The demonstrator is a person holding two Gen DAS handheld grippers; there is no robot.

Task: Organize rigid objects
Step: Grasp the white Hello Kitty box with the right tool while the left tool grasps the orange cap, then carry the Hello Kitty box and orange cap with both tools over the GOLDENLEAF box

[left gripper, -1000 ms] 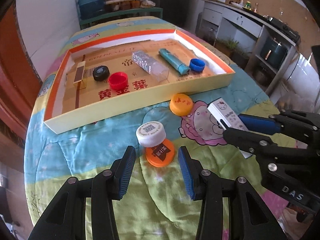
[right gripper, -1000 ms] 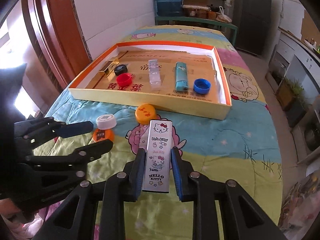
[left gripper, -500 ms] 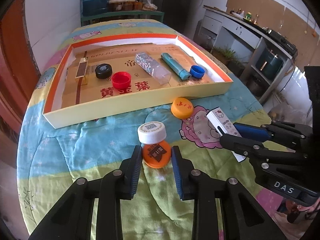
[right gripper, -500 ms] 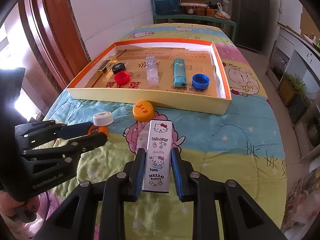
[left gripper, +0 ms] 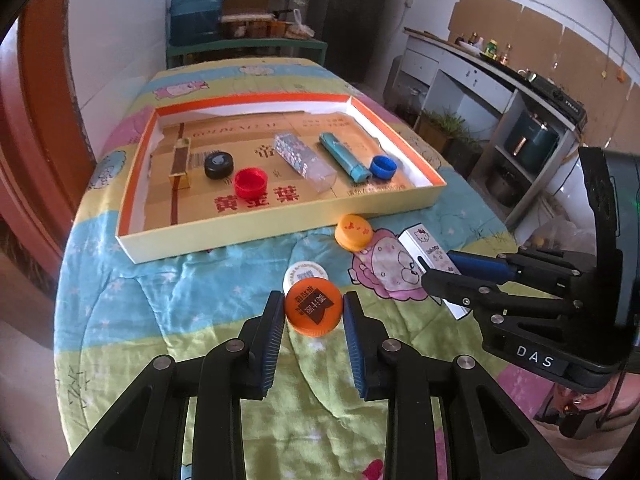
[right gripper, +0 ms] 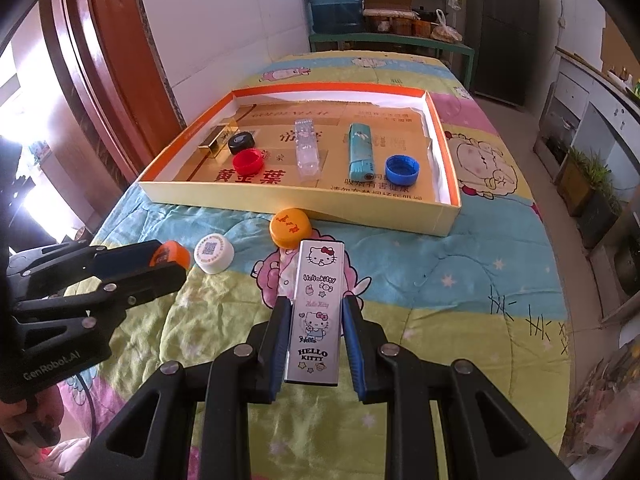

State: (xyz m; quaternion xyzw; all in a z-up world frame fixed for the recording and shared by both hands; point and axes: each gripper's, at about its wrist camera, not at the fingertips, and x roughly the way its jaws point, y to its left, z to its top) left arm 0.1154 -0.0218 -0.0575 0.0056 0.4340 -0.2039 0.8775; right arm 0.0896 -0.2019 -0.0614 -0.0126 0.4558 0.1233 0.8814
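Observation:
My left gripper (left gripper: 314, 312) is shut on an orange bottle cap with a dark label (left gripper: 313, 306), held just above the quilt; in the right wrist view that cap (right gripper: 171, 255) shows between the left gripper's pads. My right gripper (right gripper: 314, 332) is shut on a white Hello Kitty box (right gripper: 316, 312). A white cap (right gripper: 214, 253) lies on the quilt just beyond the lifted cap. A second orange cap (right gripper: 290, 227) rests near the front wall of the shallow cardboard tray (right gripper: 304, 204).
Inside the tray lie a gold bar (left gripper: 180, 160), black cap (left gripper: 219, 165), red cap (left gripper: 250, 183), clear box (left gripper: 304, 161), teal lighter (left gripper: 345, 156) and blue cap (left gripper: 383, 167). A wooden door frame stands left; counters and a plant stand right.
The left gripper closed around the labelled orange cap and lifted it off the quilt, so it now partly hides the white cap. The right gripper kept still with its box.

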